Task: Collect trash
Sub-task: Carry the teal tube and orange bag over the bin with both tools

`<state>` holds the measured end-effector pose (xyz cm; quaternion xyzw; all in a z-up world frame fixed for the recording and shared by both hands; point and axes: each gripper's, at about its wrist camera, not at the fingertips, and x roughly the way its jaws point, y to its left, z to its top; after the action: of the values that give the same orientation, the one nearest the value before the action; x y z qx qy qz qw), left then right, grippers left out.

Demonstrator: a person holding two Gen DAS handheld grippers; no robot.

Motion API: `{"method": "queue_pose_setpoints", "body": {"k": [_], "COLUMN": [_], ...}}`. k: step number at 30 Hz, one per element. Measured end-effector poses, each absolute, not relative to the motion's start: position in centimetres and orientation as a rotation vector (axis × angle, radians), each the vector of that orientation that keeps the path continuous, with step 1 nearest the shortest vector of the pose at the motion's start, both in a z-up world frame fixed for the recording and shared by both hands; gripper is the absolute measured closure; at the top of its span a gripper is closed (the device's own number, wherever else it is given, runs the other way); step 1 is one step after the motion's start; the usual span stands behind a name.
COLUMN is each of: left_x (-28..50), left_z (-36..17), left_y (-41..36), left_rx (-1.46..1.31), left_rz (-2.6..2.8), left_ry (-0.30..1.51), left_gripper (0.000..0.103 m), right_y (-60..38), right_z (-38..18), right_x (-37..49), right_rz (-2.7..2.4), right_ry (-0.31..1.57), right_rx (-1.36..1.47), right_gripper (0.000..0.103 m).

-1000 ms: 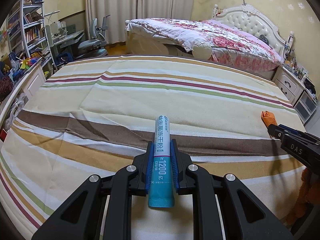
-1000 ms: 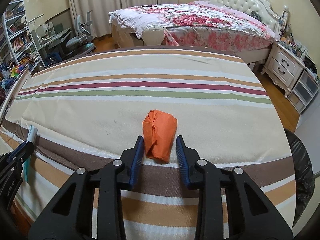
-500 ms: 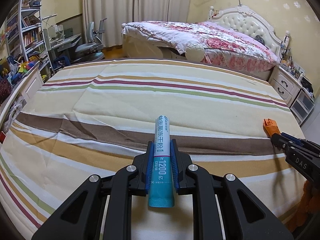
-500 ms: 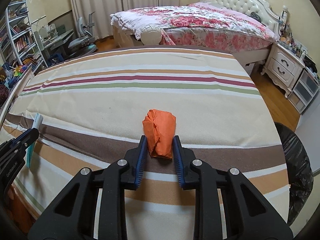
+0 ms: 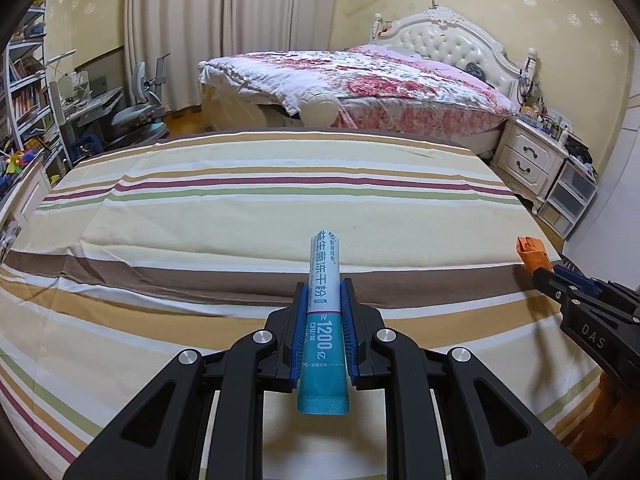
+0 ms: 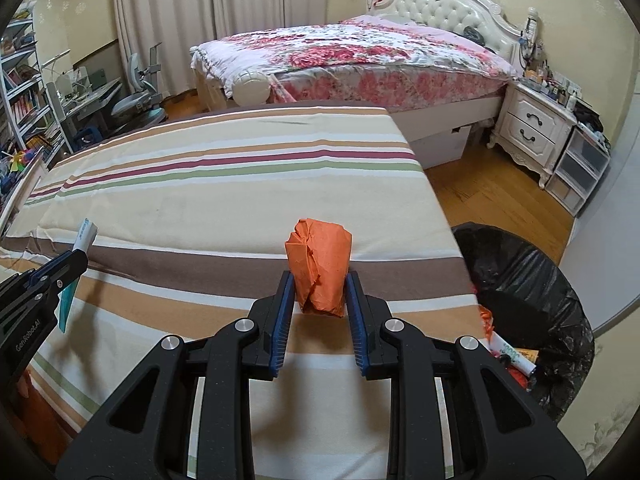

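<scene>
My left gripper is shut on a teal and white stick packet, held above the striped bedspread. My right gripper is shut on a crumpled orange paper ball, lifted above the bedspread near its right edge. The paper ball and right gripper also show at the right of the left wrist view. The left gripper and its packet show at the left of the right wrist view. A bin lined with a black bag stands on the floor to the right and holds some trash.
A second bed with a floral quilt stands beyond the striped one. A white nightstand and plastic drawers are at the right. A desk, chair and bookshelves are at the left. Wooden floor lies between the beds.
My right gripper closed on the orange paper ball, lifted it and swung right, bringing the bin into view. My left gripper kept hold of the packet and rose a little.
</scene>
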<state>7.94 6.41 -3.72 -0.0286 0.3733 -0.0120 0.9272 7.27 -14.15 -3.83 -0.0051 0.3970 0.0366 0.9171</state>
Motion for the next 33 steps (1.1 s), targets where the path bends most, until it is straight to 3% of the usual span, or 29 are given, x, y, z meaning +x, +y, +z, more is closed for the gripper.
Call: {"method": "queue_pose_setpoints", "body": {"k": [18, 33], "left_x": [10.5, 11.8], "left_z": [-2.6, -3.1], "left_y": [-5.9, -14.4], "left_rx": [0.033, 0.133], "left_rz": [-0.246, -0.4], "left_ry": [0.727, 0.723], "left_gripper": [0.085, 0.085], "right_y": [-26.9, -30.8], "right_z": [-3.4, -4.1], "right_x": [6.7, 6.7], "right_rz": [-0.223, -0.355], "right_ry": [0.756, 0.75], "right_rx": [0.078, 0.13], "right_gripper": [0.077, 0.077]}}
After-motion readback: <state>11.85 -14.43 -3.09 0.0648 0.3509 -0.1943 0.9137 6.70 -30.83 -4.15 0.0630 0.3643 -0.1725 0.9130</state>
